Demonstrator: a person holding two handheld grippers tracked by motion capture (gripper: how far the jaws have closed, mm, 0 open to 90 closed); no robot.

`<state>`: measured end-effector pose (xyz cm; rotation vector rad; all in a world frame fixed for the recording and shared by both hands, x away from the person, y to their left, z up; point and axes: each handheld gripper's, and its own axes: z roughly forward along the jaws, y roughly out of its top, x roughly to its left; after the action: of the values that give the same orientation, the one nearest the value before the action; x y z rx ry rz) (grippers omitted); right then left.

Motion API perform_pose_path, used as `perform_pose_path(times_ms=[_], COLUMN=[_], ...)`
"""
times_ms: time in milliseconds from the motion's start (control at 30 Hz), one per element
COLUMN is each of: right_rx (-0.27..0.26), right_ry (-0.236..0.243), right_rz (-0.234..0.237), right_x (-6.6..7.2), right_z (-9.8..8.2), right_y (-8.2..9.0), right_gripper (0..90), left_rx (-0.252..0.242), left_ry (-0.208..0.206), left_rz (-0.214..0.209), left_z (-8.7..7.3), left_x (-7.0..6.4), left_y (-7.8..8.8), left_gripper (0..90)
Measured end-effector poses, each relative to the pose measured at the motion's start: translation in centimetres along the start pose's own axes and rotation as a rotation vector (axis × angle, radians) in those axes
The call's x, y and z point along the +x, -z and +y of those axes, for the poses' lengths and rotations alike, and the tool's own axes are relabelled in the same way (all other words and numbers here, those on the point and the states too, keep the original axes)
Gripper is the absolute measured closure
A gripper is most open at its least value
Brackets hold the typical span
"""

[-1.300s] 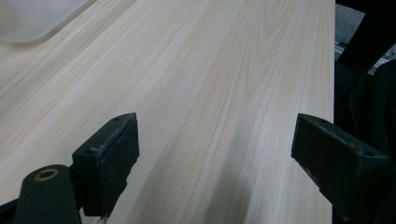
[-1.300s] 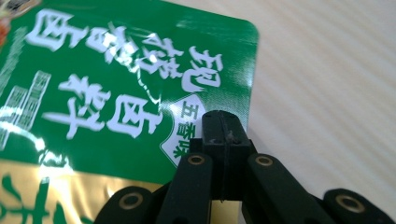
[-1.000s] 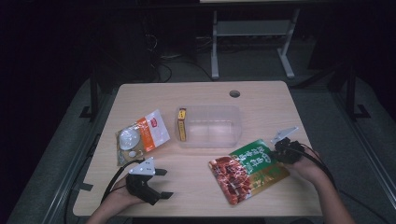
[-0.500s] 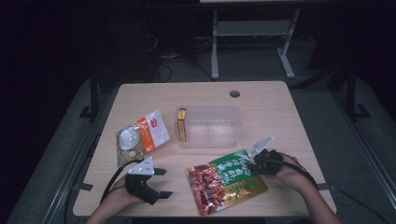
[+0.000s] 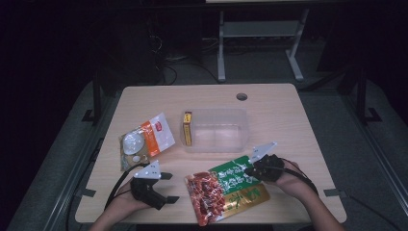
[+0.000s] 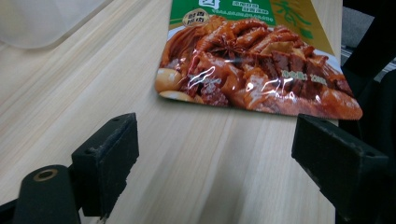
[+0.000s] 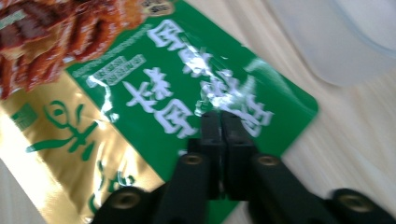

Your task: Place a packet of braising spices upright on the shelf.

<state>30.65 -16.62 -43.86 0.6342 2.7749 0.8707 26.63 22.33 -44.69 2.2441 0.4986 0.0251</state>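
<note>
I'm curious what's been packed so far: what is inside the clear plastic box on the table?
The clear box holds a small yellow carton, standing along its left wall. The rest of its floor looks bare. Nothing covers the box, though glare on the plastic could hide something tiny.

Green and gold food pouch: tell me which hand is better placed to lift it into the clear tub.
Right. The right tool is closed on the pouch at its green end, beside the clear tub. The left tool stands open, short of it.

White Chinese characters on green food pouch (image 7: 187, 93), too blurred to read
</note>
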Motion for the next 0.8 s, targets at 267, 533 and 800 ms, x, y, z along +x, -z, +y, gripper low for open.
perform_pose_path(times_ms=[267, 533, 800], right_rx=[-0.080, -0.149, -0.165], right_ry=[-0.130, -0.217, -0.212], right_rz=[-0.037, -0.071, -0.103], right_x=[-0.2, 0.2, 0.0], right_z=[-1.7, -2.7, -3.1], right_y=[1.3, 2.6, 2.2], right_gripper=[51.3, 42.7, 37.4], left_rx=[-0.015, 0.016, 0.042], left_ry=[-0.027, -0.054, -0.037], left_rz=[-0.006, 0.011, -0.004], left_z=[2.3, 4.2, 5.1], left_x=[-0.7, -0.8, -0.1], left_y=[-1.6, -4.3, -6.7], left_gripper=[12.7, 12.8, 12.9])
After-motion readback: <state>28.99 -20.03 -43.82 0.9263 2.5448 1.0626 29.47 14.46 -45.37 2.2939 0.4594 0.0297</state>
